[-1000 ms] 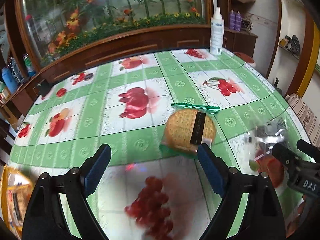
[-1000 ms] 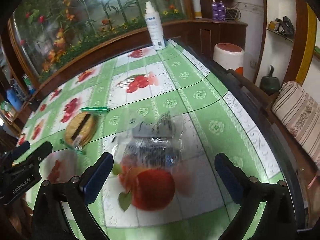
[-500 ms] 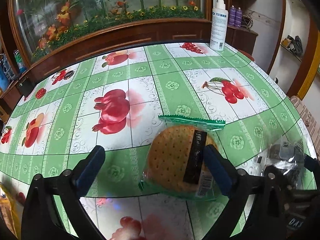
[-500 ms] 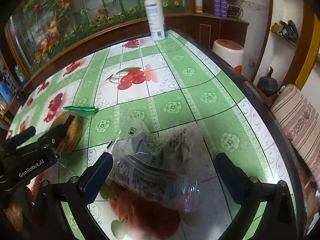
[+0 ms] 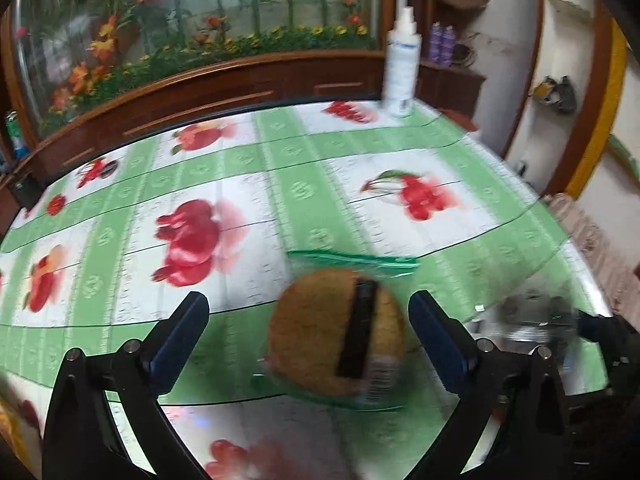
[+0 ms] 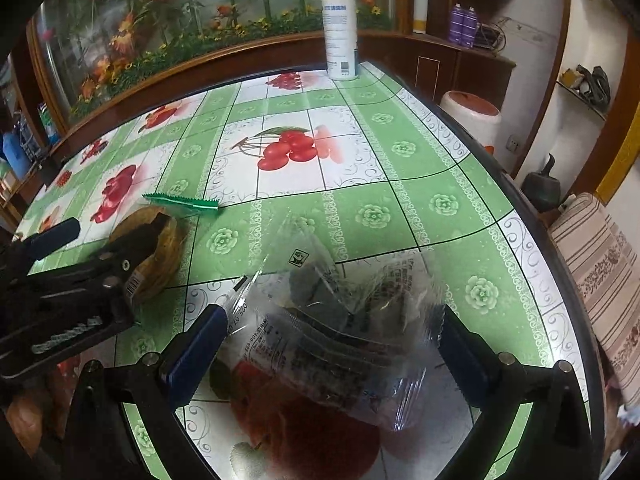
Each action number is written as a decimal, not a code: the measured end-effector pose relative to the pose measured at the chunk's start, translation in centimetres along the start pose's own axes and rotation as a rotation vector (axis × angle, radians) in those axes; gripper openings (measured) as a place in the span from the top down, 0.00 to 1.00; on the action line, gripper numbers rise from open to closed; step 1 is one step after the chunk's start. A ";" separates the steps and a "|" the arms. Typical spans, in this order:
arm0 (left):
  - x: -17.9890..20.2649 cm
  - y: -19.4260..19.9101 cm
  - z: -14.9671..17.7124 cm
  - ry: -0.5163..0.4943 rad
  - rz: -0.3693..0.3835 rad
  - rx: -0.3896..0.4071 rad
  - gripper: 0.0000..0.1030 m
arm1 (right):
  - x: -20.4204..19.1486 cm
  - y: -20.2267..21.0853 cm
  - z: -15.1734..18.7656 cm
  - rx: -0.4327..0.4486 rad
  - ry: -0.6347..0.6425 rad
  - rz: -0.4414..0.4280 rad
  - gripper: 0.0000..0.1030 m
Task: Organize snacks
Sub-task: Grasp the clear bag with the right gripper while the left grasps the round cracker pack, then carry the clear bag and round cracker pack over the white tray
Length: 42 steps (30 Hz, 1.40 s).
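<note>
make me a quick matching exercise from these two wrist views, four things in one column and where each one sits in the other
Things
1. round cracker pack
2. clear snack bag
3. white spray bottle
4. printed cherries

Places
A. far end of the table
B. between the open fingers of the right hand-held gripper
C. between the open fingers of the left hand-held gripper
D. on the tablecloth, beyond both snack packs

Pairs: 1-C, 2-B, 3-A, 4-D
</note>
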<state>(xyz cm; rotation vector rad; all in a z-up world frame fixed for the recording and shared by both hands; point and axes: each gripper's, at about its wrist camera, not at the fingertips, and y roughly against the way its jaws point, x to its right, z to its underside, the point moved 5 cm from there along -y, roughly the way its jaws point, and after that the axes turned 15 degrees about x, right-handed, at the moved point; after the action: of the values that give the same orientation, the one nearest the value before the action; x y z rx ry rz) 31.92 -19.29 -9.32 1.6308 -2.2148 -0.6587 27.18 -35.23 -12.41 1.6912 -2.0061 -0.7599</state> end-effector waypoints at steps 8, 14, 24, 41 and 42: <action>0.8 -2.5 2.0 -0.010 0.039 -0.114 0.00 | -0.2 -0.3 0.1 -0.008 0.027 0.014 0.00; 0.6 -2.2 2.1 -0.042 0.029 -0.115 0.12 | -0.8 -0.2 0.1 -0.015 0.065 -0.005 0.01; -2.8 0.6 3.3 -0.023 -0.015 -0.094 0.26 | 0.1 0.7 -0.1 0.013 0.064 -0.031 0.26; -6.8 8.6 7.5 0.062 -0.069 -0.076 0.26 | -2.8 5.3 2.3 0.037 0.067 -0.187 0.49; -7.1 9.2 7.7 0.067 -0.072 -0.070 0.26 | -3.1 5.6 2.6 0.035 0.066 -0.200 0.49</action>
<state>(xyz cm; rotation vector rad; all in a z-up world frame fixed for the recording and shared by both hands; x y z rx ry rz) 22.77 -8.95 -10.77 1.6791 -2.0715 -0.6827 21.87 -31.16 -10.71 1.9321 -1.8358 -0.7273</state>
